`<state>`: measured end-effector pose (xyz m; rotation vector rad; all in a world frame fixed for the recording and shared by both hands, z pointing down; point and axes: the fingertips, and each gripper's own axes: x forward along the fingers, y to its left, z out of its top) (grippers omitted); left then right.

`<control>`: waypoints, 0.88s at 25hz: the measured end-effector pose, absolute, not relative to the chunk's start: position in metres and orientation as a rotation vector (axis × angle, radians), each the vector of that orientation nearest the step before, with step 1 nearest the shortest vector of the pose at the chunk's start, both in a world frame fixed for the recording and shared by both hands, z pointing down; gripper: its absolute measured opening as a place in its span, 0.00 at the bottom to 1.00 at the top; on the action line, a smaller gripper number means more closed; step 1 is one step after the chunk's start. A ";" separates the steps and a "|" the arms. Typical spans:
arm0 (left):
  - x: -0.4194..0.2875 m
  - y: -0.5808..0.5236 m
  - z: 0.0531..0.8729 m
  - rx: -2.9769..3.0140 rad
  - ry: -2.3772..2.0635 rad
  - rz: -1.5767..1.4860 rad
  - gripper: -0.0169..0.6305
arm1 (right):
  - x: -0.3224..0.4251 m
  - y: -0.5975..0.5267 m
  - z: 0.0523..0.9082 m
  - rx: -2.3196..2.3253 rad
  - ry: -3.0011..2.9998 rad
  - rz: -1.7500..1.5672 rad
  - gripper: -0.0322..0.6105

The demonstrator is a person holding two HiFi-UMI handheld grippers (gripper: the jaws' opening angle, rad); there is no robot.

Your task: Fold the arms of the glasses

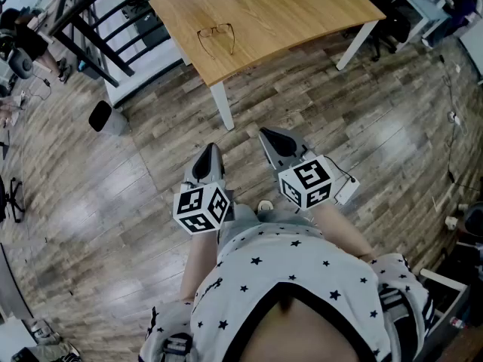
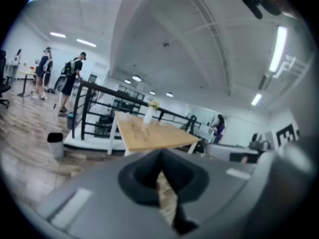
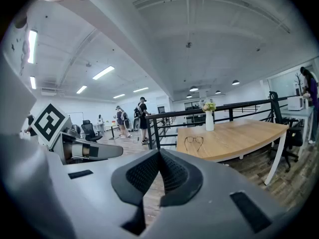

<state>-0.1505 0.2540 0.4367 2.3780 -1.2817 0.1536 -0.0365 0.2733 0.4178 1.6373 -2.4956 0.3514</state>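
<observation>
Head view | glasses (image 1: 216, 38) near table (image 1: 302, 17) left edge | wood floor (image 1: 302, 104) before table

Thin, dark-rimmed glasses (image 1: 216, 36) in the upper centre of the head view, resting on the light wooden counter (image 1: 302, 13) near its lower-left edge. Both arms unfolded, spread open, pointing toward the bottom of the frame. Lenses on the far side.

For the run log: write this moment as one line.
phase: pre-contact | glasses: on table, arms unfolded, untouched | left gripper: shut, empty | right gripper: shut, empty | both short of table
</observation>
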 end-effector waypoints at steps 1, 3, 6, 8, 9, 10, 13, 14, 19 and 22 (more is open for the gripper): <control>-0.149 0.259 0.434 2.396 -1.277 0.149 0.04 | -0.037 0.279 0.417 1.637 -2.503 0.350 0.07; -0.147 0.268 0.431 2.423 -1.269 0.143 0.04 | -0.038 0.290 0.415 1.640 -2.509 0.347 0.07; -0.144 0.276 0.430 2.432 -1.259 0.144 0.04 | -0.036 0.300 0.415 1.655 -2.503 0.346 0.07; -0.145 0.278 0.430 2.429 -1.261 0.141 0.04 | -0.035 0.303 0.415 1.659 -2.498 0.344 0.07; -0.145 0.278 0.429 2.429 -1.263 0.138 0.04 | -0.034 0.304 0.415 1.656 -2.495 0.337 0.07; -0.144 0.278 0.427 2.429 -1.264 0.133 0.04 | -0.033 0.304 0.415 1.652 -2.489 0.327 0.07; -0.141 0.275 0.425 2.427 -1.259 0.127 0.04 | -0.027 0.301 0.414 1.650 -2.483 0.314 0.07; -0.140 0.275 0.425 2.424 -1.261 0.126 0.04 | -0.024 0.301 0.413 1.660 -2.489 0.317 0.07; -0.137 0.277 0.427 2.395 -1.280 0.104 0.04 | -0.013 0.302 0.412 1.674 -2.526 0.323 0.08; -0.133 0.277 0.429 2.387 -1.282 0.107 0.04 | -0.009 0.299 0.416 1.646 -2.519 0.314 0.08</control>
